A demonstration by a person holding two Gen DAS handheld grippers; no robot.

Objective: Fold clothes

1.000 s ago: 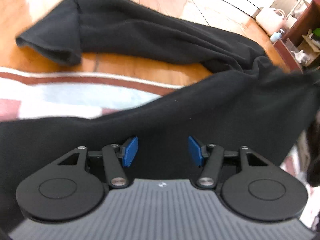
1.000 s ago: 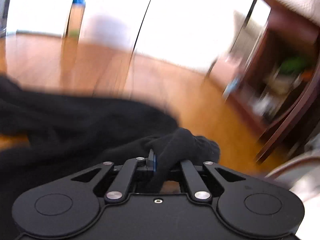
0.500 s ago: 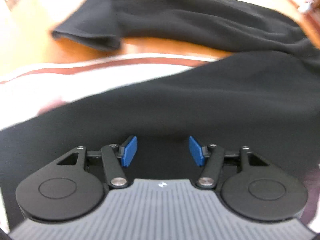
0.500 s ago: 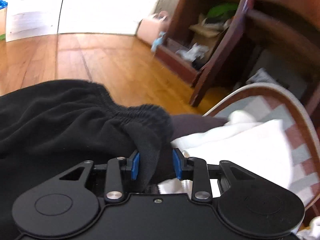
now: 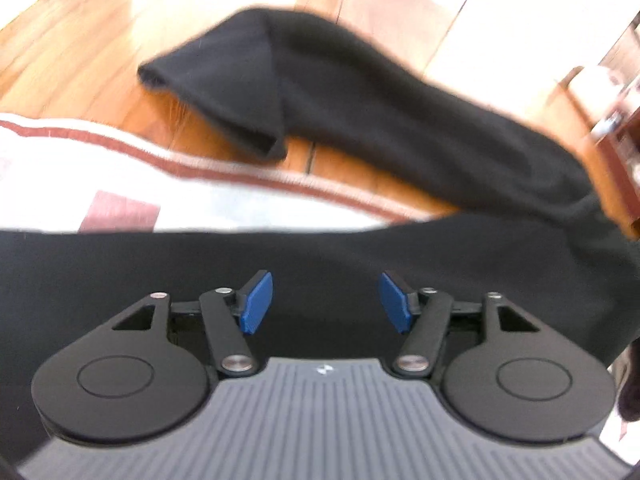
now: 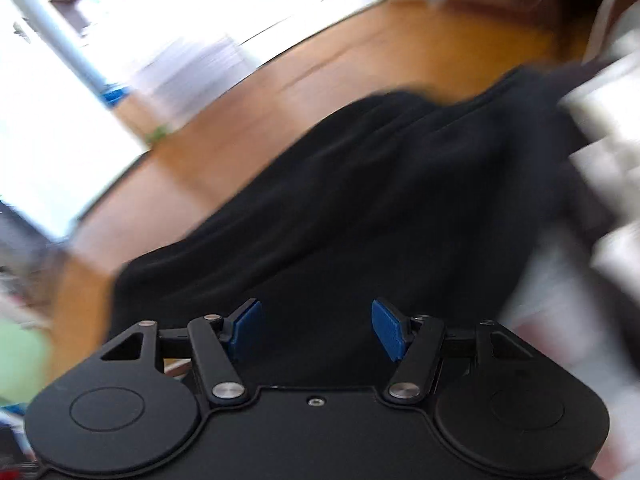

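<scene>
**Black trousers spread below two opening hand-held grippers**

Blue-padded and spread apart, the left hand-held gripper (image 5: 326,302) hangs over the black soft-fabric trousers (image 5: 320,256); its jaws are opening and grip nothing, with dark cloth lying beneath the gap. Just beyond that leg lies a white woven rug with a red-brown border stripe (image 5: 224,170). Farther ahead the other trouser leg runs across the orange wooden plank floor (image 5: 80,52), its hem end off to the left. The right hand-held gripper (image 6: 316,328) also has its blue pads parted and still opening, nothing pinched, the same black cloth lying below and ahead of it. Past it, blurred, the wooden floor continues.
</scene>
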